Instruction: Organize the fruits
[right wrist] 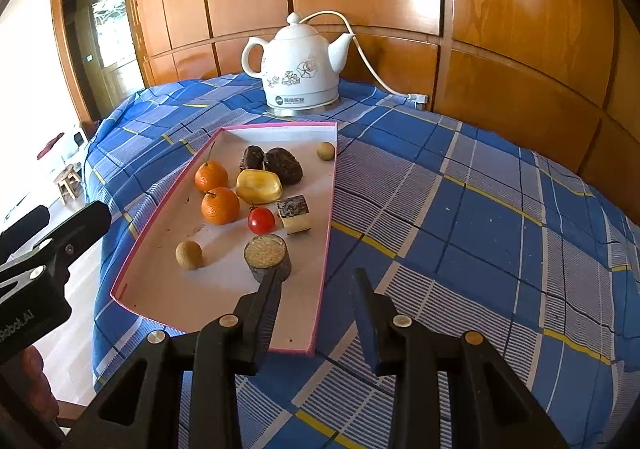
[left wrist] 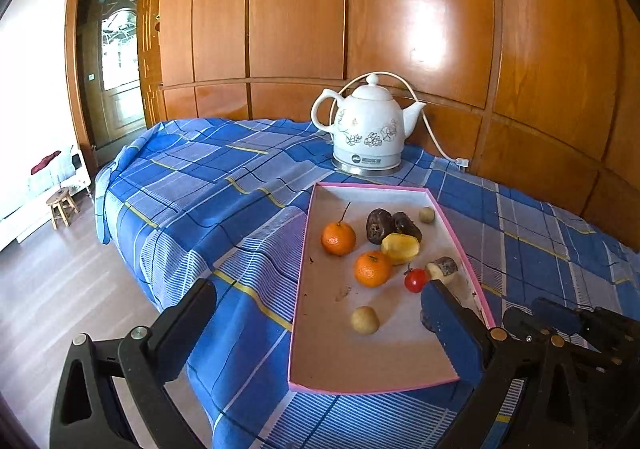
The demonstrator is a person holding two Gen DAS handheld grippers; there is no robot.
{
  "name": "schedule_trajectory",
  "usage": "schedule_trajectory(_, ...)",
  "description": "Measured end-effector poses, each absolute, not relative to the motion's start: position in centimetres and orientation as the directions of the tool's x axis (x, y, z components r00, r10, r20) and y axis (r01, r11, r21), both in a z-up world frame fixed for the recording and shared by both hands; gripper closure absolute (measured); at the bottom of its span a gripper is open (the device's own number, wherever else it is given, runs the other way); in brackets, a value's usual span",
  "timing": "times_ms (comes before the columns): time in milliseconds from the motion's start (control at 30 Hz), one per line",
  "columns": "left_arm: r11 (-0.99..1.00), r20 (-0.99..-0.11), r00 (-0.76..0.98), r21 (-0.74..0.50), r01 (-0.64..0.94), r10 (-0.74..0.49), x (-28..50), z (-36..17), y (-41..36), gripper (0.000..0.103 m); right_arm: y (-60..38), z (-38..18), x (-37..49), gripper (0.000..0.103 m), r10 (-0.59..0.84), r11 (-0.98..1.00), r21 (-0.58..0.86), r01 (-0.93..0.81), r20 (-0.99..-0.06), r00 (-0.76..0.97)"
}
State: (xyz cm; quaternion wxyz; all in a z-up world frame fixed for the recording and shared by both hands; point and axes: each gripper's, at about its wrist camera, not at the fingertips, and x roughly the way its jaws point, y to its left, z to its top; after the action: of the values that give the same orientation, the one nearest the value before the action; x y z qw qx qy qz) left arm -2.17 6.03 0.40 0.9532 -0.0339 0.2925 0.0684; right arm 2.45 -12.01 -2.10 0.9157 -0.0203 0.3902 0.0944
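Note:
A pink-rimmed white tray lies on the blue checked cloth. It holds two mandarins, two dark wrinkled fruits, a yellow fruit, a cherry tomato, two longans and two sugarcane pieces. My left gripper stands wide open over the tray's near half, nothing between its fingers. My right gripper hovers at the tray's right rim, jaws narrowly apart and empty, its left fingertip just short of the near cane piece.
A white ceramic kettle with a cord stands behind the tray against the wooden wall panels. The table's left edge drops to the floor, where a small stool stands. Bare cloth stretches right of the tray.

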Motion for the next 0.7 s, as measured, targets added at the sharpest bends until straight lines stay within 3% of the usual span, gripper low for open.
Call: schedule_trajectory(700,0.985,-0.562,0.818,-0.039,-0.17,0.119,-2.16,0.51,6.34,0.0,-11.45,-1.71,2.28,0.067,0.164,0.977,0.022,-0.211,-0.71,0.685)
